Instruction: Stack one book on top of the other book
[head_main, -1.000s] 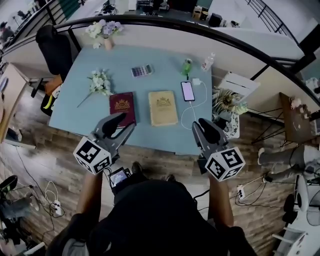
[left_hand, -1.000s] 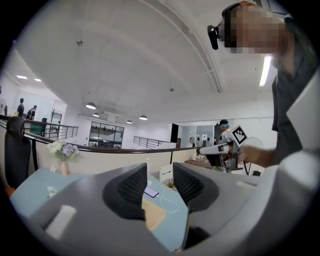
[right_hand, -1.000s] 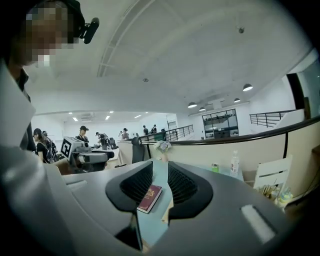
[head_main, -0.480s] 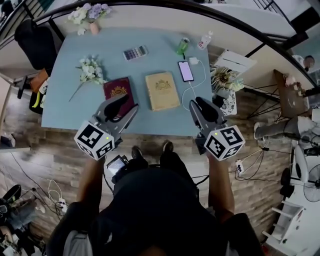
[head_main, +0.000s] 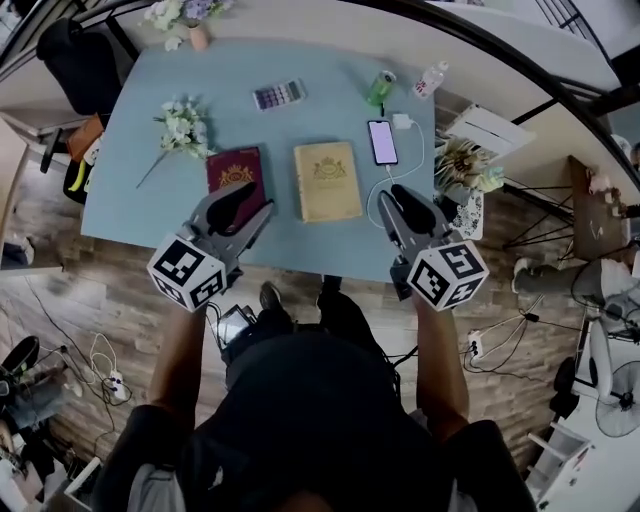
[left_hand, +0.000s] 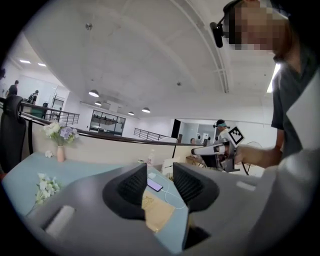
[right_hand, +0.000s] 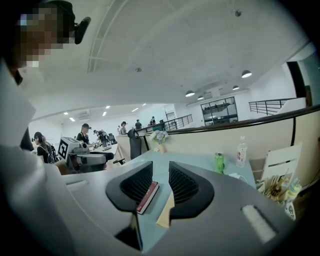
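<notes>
Hovering near red book (head_main: 236, 178), tan book (head_main: 327, 181): left gripper (head_main: 254, 199), right gripper (head_main: 391, 196), fingers (left_hand: 131, 189) spread.

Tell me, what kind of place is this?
Probably a big open office or lab: there's a blue table, a black office chair beside it, and other people busy further back in the same room.

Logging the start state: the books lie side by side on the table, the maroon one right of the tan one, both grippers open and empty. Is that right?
Not quite. The head view shows the maroon book left of the tan book. The rest holds: they lie side by side on the table, and the left gripper and right gripper are both open and empty.
</notes>
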